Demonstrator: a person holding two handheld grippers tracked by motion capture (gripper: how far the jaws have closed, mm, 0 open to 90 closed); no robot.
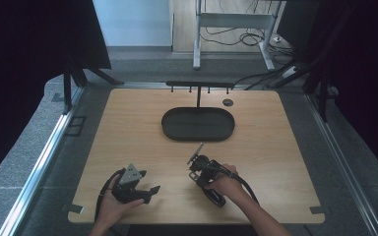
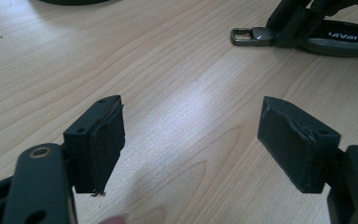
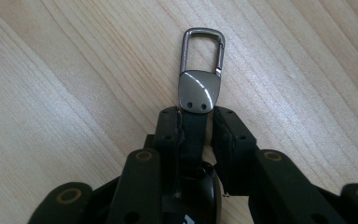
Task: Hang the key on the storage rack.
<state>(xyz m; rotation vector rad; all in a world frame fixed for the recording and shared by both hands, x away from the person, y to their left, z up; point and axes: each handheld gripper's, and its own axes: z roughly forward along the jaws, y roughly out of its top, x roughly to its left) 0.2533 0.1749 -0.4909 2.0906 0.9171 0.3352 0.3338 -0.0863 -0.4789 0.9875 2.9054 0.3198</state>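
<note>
Two claws are held low over a pale wood-grain bench (image 1: 128, 123), which is framed by grey carpet and dark curtains at both sides. A black oval tray (image 1: 198, 124) with a hook stand (image 1: 198, 87) is parked near the far edge, and a white-legged desk (image 1: 236, 22) with loose cables is seen beyond. The right claw (image 3: 196, 126) is clenched on the strap of a key fob (image 3: 199, 88), its metal clip poking out over the wood. The left claw (image 2: 191, 140) is left wide apart, nothing between it.

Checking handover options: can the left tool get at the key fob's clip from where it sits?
Probably yes. The left tool is open, with bare table between it and the clip poking out past the right tool.
</note>
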